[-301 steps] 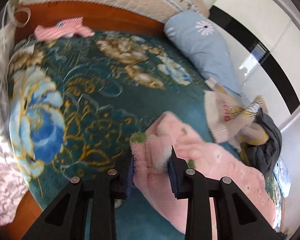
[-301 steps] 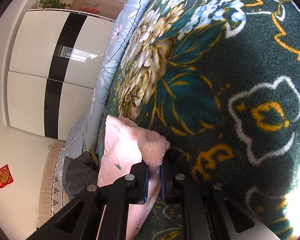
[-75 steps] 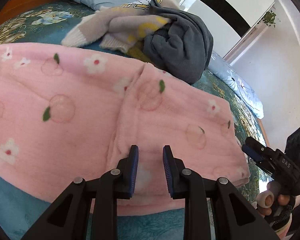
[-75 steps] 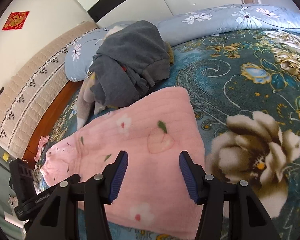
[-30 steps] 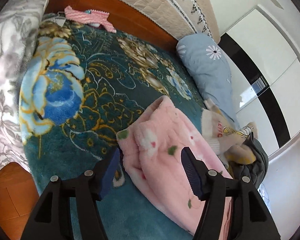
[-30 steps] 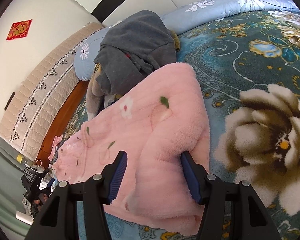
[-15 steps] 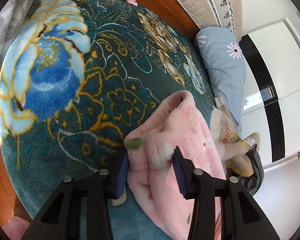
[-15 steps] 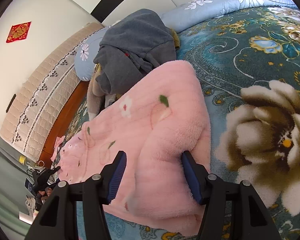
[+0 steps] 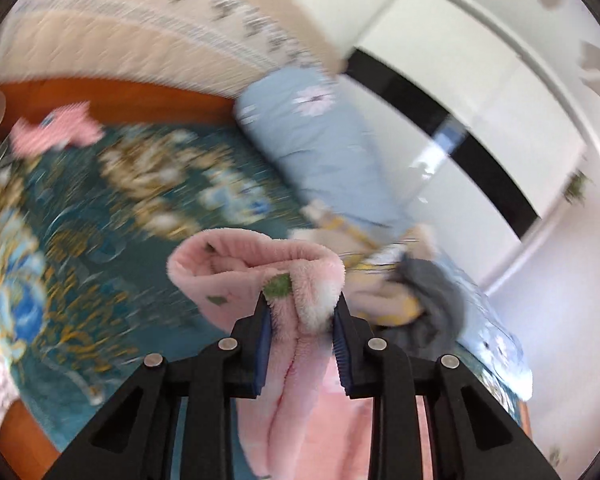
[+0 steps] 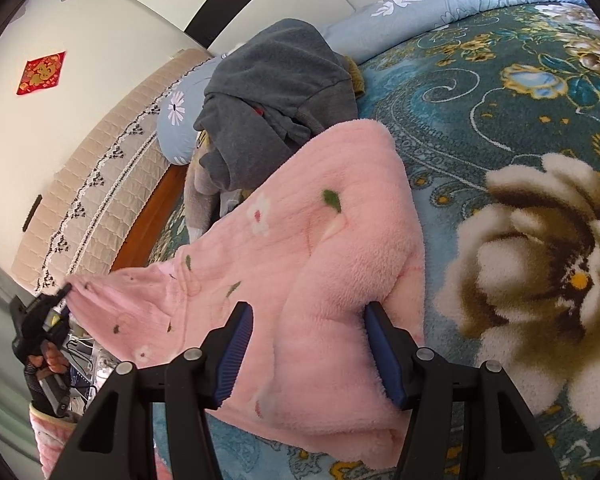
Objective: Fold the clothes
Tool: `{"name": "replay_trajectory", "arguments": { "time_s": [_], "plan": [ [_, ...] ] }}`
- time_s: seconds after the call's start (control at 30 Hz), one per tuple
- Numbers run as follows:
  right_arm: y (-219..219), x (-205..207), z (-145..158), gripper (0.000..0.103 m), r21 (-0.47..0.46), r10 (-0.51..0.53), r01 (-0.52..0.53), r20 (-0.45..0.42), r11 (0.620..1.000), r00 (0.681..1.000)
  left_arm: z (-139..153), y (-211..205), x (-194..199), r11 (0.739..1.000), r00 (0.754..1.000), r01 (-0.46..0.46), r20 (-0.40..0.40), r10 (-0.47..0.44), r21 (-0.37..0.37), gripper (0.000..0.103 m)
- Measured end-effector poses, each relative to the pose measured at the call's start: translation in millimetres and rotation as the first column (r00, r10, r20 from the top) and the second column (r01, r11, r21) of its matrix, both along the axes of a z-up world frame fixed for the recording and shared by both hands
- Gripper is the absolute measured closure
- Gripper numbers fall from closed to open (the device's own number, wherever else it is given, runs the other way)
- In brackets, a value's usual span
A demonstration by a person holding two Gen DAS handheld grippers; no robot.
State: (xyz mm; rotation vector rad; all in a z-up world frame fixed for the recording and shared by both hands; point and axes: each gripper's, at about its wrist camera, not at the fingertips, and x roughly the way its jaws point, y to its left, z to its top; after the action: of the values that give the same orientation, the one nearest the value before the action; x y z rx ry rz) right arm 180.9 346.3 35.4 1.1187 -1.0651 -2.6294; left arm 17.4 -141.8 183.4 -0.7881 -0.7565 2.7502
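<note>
A fluffy pink garment (image 10: 340,184) with flower and leaf prints lies across the teal floral blanket (image 10: 500,100). My left gripper (image 9: 301,304) has its jaws closing, and its pads press on the garment's rolled end (image 9: 240,264), which hangs lifted above the bed. In the right wrist view that left gripper (image 10: 40,316) shows at the far left, pulling the end up taut. My right gripper (image 10: 309,312) stands wide open and rests low over the garment's other end. A ridge of pink fabric bulges between its fingers.
A grey hoodie (image 10: 276,92) is heaped on a beige sweater (image 9: 364,256) just beyond the garment, by a light blue flowered pillow (image 9: 312,136). A small pink cloth (image 9: 56,130) lies near the wooden bed edge and padded headboard (image 10: 100,184).
The left gripper has narrowed onto the garment's end and risen, lifting that end off the blanket. The right gripper has stayed where it was, just as wide.
</note>
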Motion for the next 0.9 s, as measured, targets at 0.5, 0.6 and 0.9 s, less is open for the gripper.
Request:
{"name": "replay_trajectory", "arguments": {
  "time_s": [0.5, 0.6, 0.9],
  "plan": [
    [9, 8, 0, 0.042, -0.057, -0.034, 0.033, -0.015, 0.998, 0.999, -31, 267, 27, 0.852, 0.875, 0.476, 0.018, -0.484, -0.217, 0.075],
    [17, 11, 0, 0.042, -0.065, -0.082, 0.081, -0.014, 0.995, 0.997, -60, 291, 36, 0.825, 0.855, 0.515, 0.072, -0.514, -0.231, 0.075],
    [40, 20, -3, 0.041, -0.099, -0.211, 0.211, 0.01, 0.972, 0.977, -120, 338, 57, 0.753, 0.798, 0.602, 0.232, -0.556, -0.266, 0.072]
  ]
}}
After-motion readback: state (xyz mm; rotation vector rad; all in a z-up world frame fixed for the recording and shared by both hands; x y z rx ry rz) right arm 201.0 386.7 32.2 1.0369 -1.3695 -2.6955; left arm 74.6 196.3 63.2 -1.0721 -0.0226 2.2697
